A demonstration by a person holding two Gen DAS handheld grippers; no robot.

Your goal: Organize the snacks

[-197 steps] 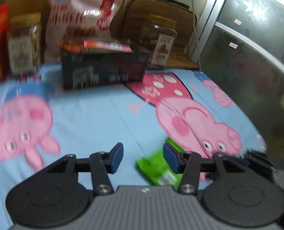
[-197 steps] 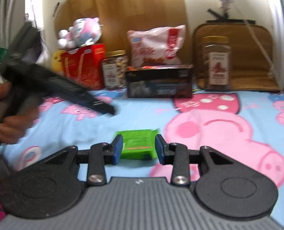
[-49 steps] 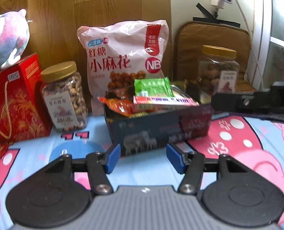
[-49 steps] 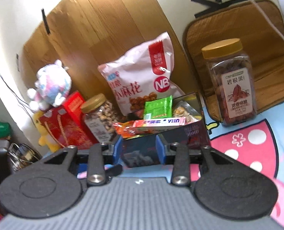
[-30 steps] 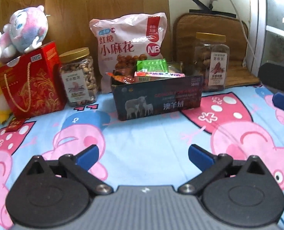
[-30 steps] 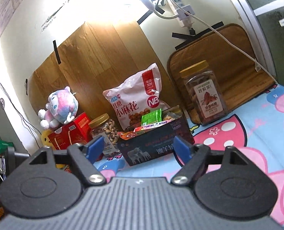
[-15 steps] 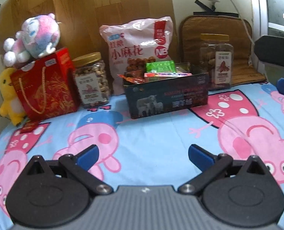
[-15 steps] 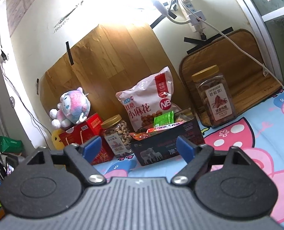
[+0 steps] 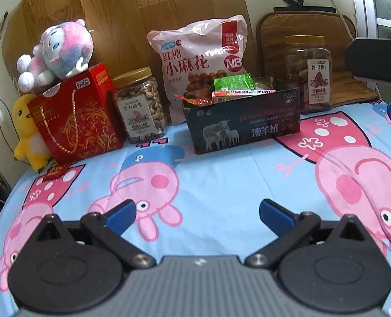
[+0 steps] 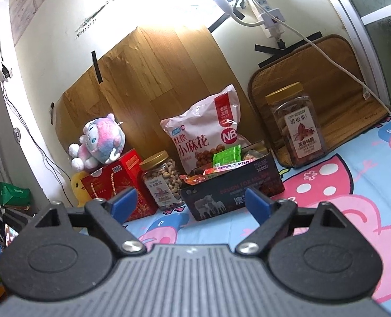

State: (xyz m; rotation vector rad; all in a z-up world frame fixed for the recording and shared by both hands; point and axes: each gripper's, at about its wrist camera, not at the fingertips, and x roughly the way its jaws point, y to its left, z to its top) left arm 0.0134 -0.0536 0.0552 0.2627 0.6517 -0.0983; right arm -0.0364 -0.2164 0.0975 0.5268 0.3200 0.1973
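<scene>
Left wrist view: my left gripper (image 9: pixel 197 212) sits at 6 o'clock, jaws spread wide with only the cartoon-pig sheet (image 9: pixel 222 174) between them. At 12 o'clock stands the dark box (image 9: pixel 244 121), open at the top and holding the snacks: a green packet (image 9: pixel 232 82) upright at the back, a long bar (image 9: pixel 244 93) lying across it, and an orange wrapper (image 9: pixel 195 98) at the box's 9 o'clock corner. Behind the box leans a pink bag (image 9: pixel 200 66). A nut jar (image 9: pixel 141 105) stands at the box's 9 o'clock, then a red gift box (image 9: pixel 76 116) with a plush toy (image 9: pixel 58 52) on top. A second jar (image 9: pixel 308 74) stands at the box's 2 o'clock. Part of my right gripper shows at the frame's 3 o'clock edge.

Right wrist view: my right gripper (image 10: pixel 190 206) has just been opening; its jaws stand far apart with nothing between them, and the box shows beyond them at 12 o'clock.
</scene>
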